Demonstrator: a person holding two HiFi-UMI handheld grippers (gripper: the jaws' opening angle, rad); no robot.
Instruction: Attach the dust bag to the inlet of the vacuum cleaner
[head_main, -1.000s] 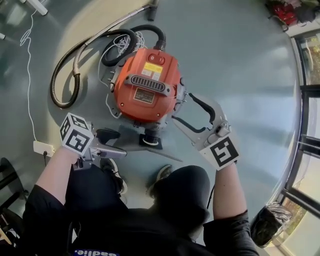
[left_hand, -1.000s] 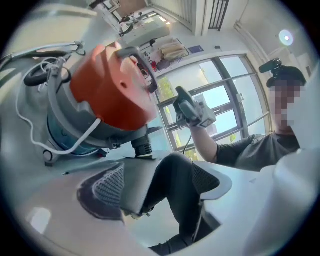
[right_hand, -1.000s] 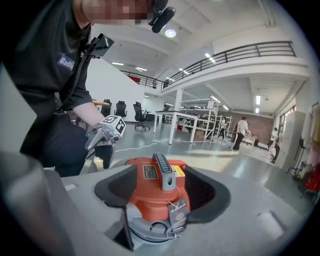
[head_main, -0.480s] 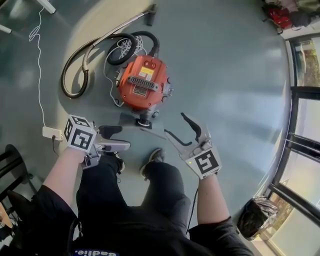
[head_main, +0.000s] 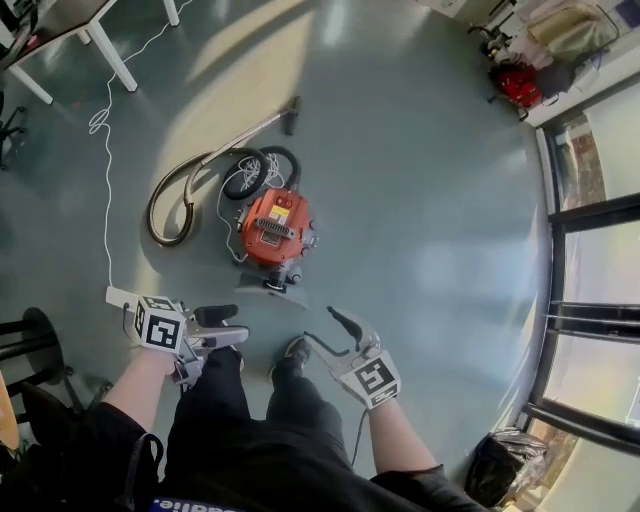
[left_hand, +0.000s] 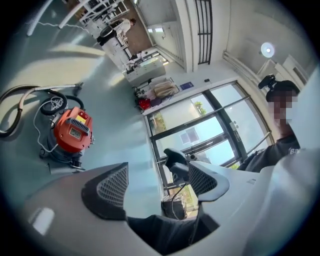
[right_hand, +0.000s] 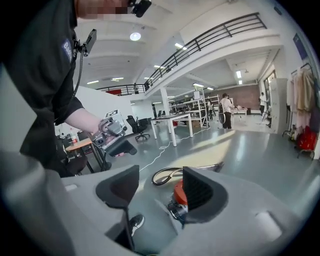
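Head view: vacuum (head_main: 272, 232) on floor (head_main: 420, 180), bag (head_main: 268, 292) at near side, hose (head_main: 165, 205) left, open floor right up to windows (head_main: 590, 270). Left gripper (head_main: 228, 327) and right gripper (head_main: 320, 325) clear of vacuum.
Left gripper view: jaws apart, closing, empty.
Right gripper view: same.

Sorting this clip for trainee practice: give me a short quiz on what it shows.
1. True or false: the vacuum stands on a table.
2. What do the left claw and right claw hold? A) a dust bag B) nothing C) a cable
3. Fill in: in the head view, the hose lies to the vacuum's ____.
Key: 1 false, it stands on the floor. 2 B, both claws' jaws are closing with nothing between them. 3 left.
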